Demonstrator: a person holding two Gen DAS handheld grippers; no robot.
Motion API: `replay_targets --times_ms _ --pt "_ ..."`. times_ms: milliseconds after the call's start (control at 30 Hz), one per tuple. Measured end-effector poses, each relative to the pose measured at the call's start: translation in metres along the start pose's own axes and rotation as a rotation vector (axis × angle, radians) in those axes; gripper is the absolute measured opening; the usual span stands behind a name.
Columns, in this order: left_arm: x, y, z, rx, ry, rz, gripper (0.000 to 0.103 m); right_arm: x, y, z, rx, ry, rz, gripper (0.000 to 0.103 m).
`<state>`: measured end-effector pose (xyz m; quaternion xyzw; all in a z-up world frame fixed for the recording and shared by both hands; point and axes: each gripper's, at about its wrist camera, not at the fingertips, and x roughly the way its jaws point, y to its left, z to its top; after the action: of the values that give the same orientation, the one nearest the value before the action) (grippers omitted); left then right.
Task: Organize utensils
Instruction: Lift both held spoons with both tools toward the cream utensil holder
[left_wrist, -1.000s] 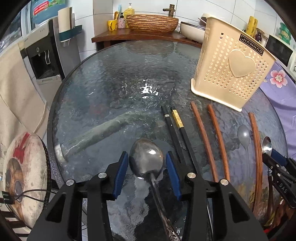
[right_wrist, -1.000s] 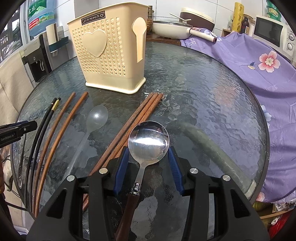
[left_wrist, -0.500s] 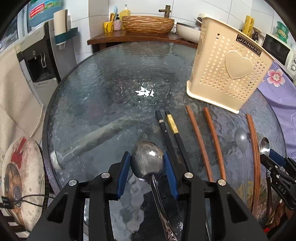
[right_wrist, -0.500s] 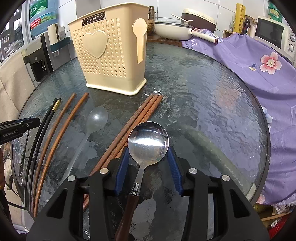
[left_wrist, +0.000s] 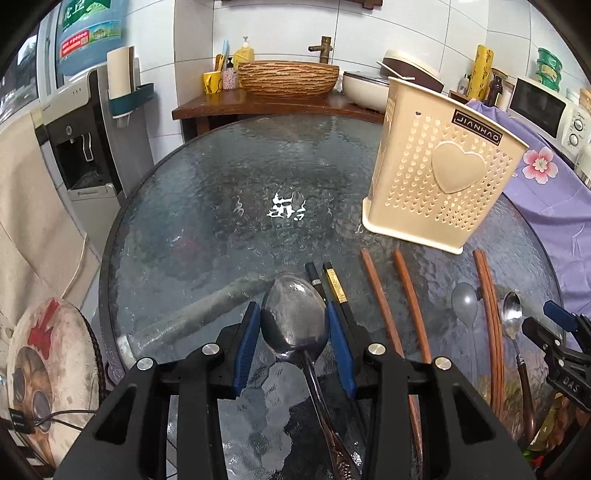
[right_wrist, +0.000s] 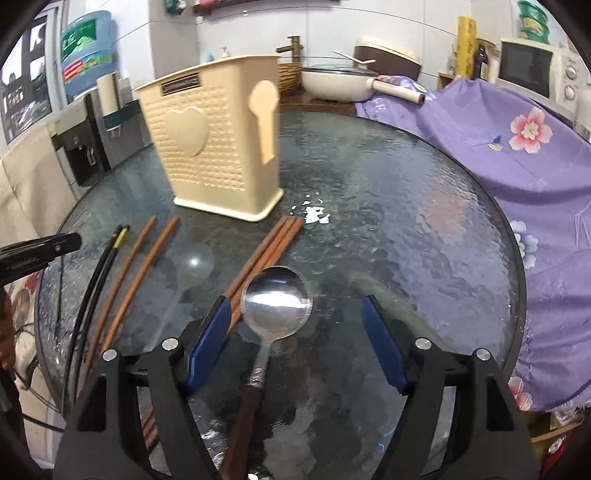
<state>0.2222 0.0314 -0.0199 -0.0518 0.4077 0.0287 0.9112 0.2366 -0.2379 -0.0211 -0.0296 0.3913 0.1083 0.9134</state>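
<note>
Glossy metal spoon (left_wrist: 295, 317), rippled glass table (left_wrist: 229, 206) (wet-looking), matt perforated plastic caddy (left_wrist: 436, 177).

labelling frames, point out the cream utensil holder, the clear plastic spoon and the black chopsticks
cream utensil holder (left_wrist: 458, 173), left wrist view, heart on its front
clear plastic spoon (right_wrist: 195, 266), right wrist view, bowl
black chopsticks (left_wrist: 334, 284), left wrist view, gold-banded end

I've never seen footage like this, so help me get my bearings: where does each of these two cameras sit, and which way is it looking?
Left wrist: rides the left gripper, looking down past its blue pads closed around a dark metal spoon; the right gripper shows at the right edge.
Right wrist: rides the right gripper, jaws opening around a wooden-handled spoon; the left gripper's tip shows at the left.
Shared: glass table, beige utensil holder, chopsticks.
</note>
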Motion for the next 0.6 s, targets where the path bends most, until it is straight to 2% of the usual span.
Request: replay_targets --times_ms 67,233,300,500,600 --pt "0.002 0.0 -0.001 0.001 0.004 -0.004 0.037 0.002 0.006 -0.001 -0.02 0.014 -0.004 0.063" --pt "0.0 -0.002 -0.003 0.005 0.0 -0.008 0.037 0.018 0.009 -0.001 0.001 0.054 0.016 0.062" --pt "0.0 -0.002 -0.003 0.005 0.0 -0.009 0.037 0.025 0.008 0.001 0.013 0.065 0.0 0.054" --pt "0.001 -0.003 -0.005 0.007 0.005 -0.014 0.037 0.034 0.008 0.008 0.028 0.075 -0.006 0.053" --pt "0.002 -0.004 -0.006 0.01 0.007 -0.016 0.037 0.035 0.01 0.008 0.03 0.077 -0.004 0.048"
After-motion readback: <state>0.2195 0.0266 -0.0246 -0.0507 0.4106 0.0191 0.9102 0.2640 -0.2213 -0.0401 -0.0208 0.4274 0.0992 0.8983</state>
